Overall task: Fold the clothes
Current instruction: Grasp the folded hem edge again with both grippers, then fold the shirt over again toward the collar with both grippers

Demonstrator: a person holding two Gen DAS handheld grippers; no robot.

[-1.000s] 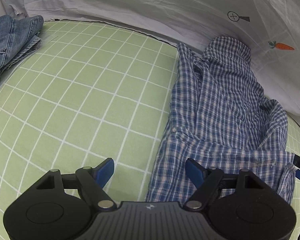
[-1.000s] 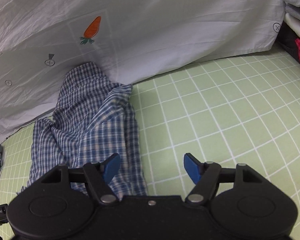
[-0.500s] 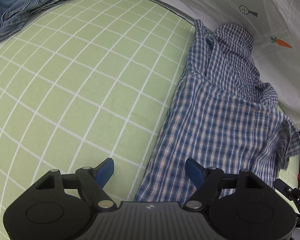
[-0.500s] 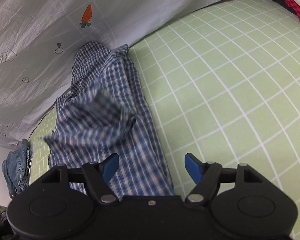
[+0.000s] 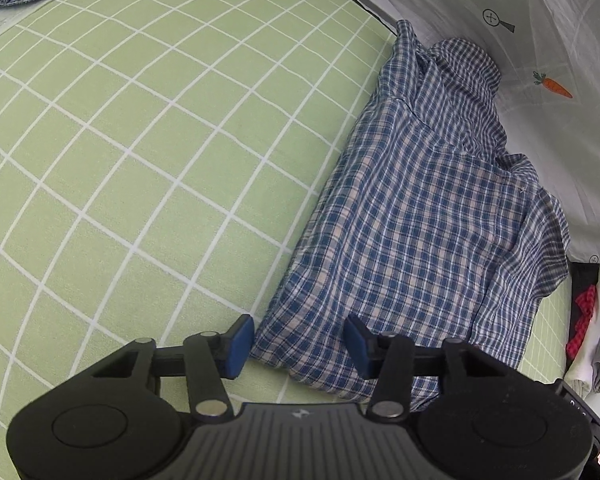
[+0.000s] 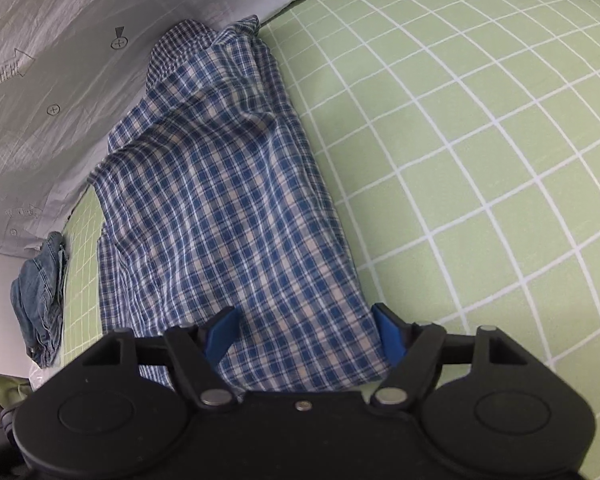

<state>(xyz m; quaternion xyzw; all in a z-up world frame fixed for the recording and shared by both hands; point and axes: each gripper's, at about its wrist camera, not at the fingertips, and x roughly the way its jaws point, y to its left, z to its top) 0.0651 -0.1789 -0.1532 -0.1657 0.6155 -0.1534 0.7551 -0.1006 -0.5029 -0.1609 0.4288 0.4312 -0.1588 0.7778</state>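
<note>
Checked fabric of the blue plaid shirt is spread in a long strip on the green grid sheet, its far end bunched against the white carrot-print cloth. The shirt's near hem is straddled by the left gripper, whose fingers are spread apart and grasp nothing; one pad lies off the shirt's edge over bare sheet, the other over the plaid. In the right wrist view the same hem is flanked by the right gripper, likewise released, with the shirt's straight side edge just inside one pad. Wide bare sheet is left on both long sides of the shirt. Folded denim is seen well apart from the shirt, and a pile of clothes beyond its ruffled corner.
</note>
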